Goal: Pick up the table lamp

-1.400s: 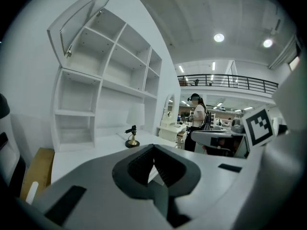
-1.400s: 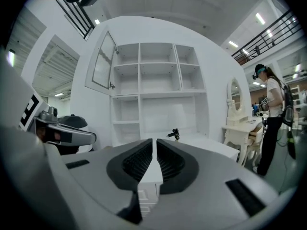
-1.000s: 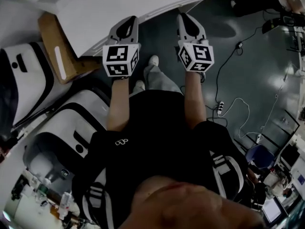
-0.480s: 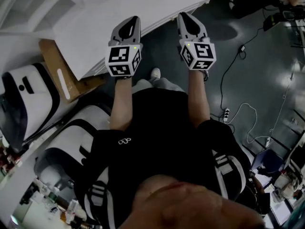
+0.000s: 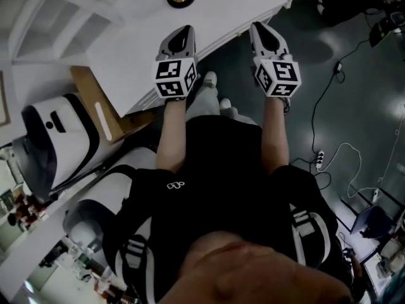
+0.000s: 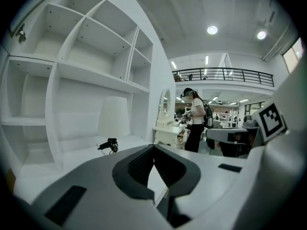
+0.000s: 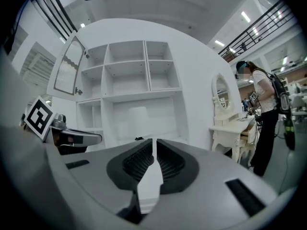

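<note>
Lamp (image 6: 114,116) stands by desk (image 5: 209,18) back edge, well apart from both grippers. Left gripper (image 6: 153,146) and right gripper (image 7: 154,140) clenched, empty. Probably light, top-heavy, shade flimsy: take stem or base.

A white desk (image 5: 145,43) beneath open shelves (image 6: 91,42) carried the table lamp (image 6: 114,118) toward its far side, with a small black thing (image 6: 109,144) lying just beside it.

Table lamp (image 6: 114,118) sits on the desk (image 6: 72,153), back under the shelves (image 6: 91,75). Right of that unit stands a dressing table (image 6: 168,131), a person (image 6: 195,123) just beyond it. A cardboard box (image 5: 95,109) sits beside the desk's left end.
</note>
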Available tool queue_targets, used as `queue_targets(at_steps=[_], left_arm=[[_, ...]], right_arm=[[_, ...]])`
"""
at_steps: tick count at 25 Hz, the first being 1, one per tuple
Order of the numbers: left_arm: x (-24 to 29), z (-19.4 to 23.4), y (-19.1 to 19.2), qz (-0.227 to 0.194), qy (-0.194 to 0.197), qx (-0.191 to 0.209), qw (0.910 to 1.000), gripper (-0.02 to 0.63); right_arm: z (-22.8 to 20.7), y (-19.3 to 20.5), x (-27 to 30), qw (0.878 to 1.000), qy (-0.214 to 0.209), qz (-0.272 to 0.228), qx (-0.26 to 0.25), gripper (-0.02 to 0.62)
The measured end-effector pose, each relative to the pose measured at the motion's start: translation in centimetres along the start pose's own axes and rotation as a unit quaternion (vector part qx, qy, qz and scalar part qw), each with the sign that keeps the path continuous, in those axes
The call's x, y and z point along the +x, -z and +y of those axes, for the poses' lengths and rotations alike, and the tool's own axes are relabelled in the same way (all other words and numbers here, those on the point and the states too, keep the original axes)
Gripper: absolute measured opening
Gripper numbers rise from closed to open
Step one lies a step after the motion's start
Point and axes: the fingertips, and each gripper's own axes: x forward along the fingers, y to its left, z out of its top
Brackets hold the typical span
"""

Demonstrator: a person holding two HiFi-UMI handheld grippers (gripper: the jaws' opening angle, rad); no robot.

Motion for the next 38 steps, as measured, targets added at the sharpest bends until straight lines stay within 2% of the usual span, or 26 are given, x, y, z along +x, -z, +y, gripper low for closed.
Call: queue_targets(at_steps=[4, 9, 11, 14, 19, 23, 28, 31, 35, 38], left_arm=[[1.6, 0.4, 1.4, 0.010, 0.001, -0.004, 0.9999, 0.010], [3.2, 1.7, 2.2, -0.001, -0.013, -0.032, 0.9994, 0.011], [3.9, 2.6, 2.5, -0.002, -0.019, -0.049, 0.9986, 0.011], [5.2, 4.0, 2.6, -0.005, -0.030, -0.056, 0.9979, 0.011], [7.1, 6.0, 3.3, -0.003, -0.038, -0.052, 0.9979, 0.011], [9.1, 7.2, 4.0, -0.001, -0.035, -0.042, 0.9985, 0.011], [12.1, 9.1, 4.2, -0.016, -0.023, -0.053, 0.9982, 0.012], [13.9, 10.2, 5.0, -0.008, -0.017, -0.042, 0.9989, 0.074], [15.4, 11.4, 6.3, 0.009, -0.022, -0.033, 0.9992, 0.087], [16.8, 11.7, 6.8, 0.006, -0.019, -0.026, 0.9995, 0.111]], right_arm=[[-0.8, 1.0, 0.6, 1.000, 0.003, 0.010, -0.002, 0.043], [-1.7, 1.2, 1.8, 1.000, 0.004, 0.021, -0.007, 0.043], [-0.9, 0.9, 2.5, 1.000, -0.005, 0.010, -0.009, 0.043], [0.9, 0.8, 4.3, 0.999, -0.043, 0.002, -0.016, 0.040], [2.6, 2.1, 7.2, 0.996, -0.081, 0.027, -0.022, 0.040], [2.7, 3.3, 9.1, 0.995, -0.089, 0.048, -0.021, 0.040], [3.5, 4.9, 11.5, 0.992, -0.105, 0.071, 0.002, 0.040], [4.3, 5.4, 12.9, 0.990, -0.124, 0.073, 0.005, 0.040], [5.0, 6.4, 14.0, 0.987, -0.135, 0.086, 0.002, 0.040], [4.9, 7.0, 14.6, 0.986, -0.135, 0.096, 0.009, 0.040]])
